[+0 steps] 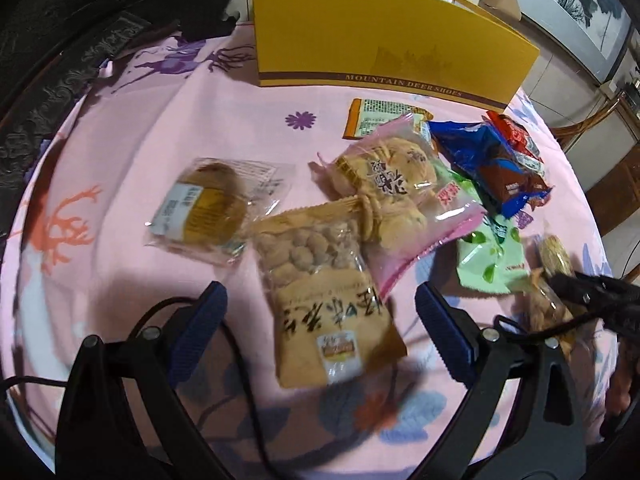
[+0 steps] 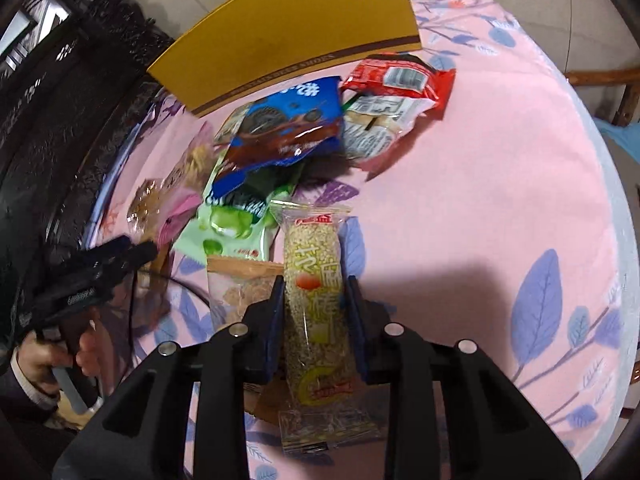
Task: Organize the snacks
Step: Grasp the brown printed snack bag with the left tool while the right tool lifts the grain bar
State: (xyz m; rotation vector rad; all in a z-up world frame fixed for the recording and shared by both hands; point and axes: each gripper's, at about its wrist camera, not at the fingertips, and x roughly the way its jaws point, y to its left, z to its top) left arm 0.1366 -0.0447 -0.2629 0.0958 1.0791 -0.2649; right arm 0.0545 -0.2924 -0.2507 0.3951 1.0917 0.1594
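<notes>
Between right hand-held gripper [image 2: 314,312] pads: rice bar [image 2: 318,300] clamped, long axis pointing forward | left hand-held gripper [image 1: 320,320] spread, seemingly empty

My round table's pink floral cloth [image 1: 168,128] carries the yellow shoebox [image 1: 380,36] at twelve o'clock and a snack-packet heap [image 1: 400,184] toward three.

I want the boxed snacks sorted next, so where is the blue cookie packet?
In the right wrist view the blue cookie packet lies just before the yellow box, atop the green packet, left of the red packet.
</notes>
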